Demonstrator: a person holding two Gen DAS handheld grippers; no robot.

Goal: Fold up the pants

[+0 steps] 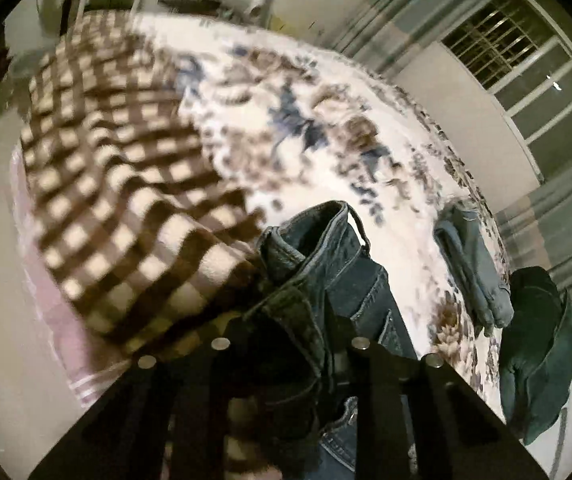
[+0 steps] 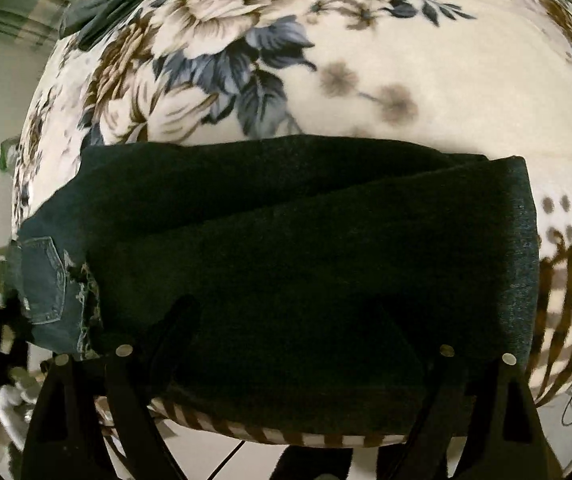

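Note:
Dark blue jeans (image 1: 318, 264) rise bunched in the left wrist view, waistband and belt loop uppermost. My left gripper (image 1: 298, 344) is shut on this denim, which is pinched between its black fingers (image 1: 366, 364). In the right wrist view the same dark pants (image 2: 286, 220) lie folded across the floral bed, with a back pocket (image 2: 42, 280) at the far left. My right gripper (image 2: 286, 320) points steeply down over the pant legs. It is open wide, and its fingertips (image 2: 178, 316) stand over the cloth without pinching it.
A brown checked blanket (image 1: 118, 200) covers the left part of the floral bedsheet (image 1: 326, 120). Folded light-blue jeans (image 1: 470, 268) and a dark green garment (image 1: 538, 340) lie near the bed's right edge. A barred window (image 1: 526, 60) and curtains stand behind.

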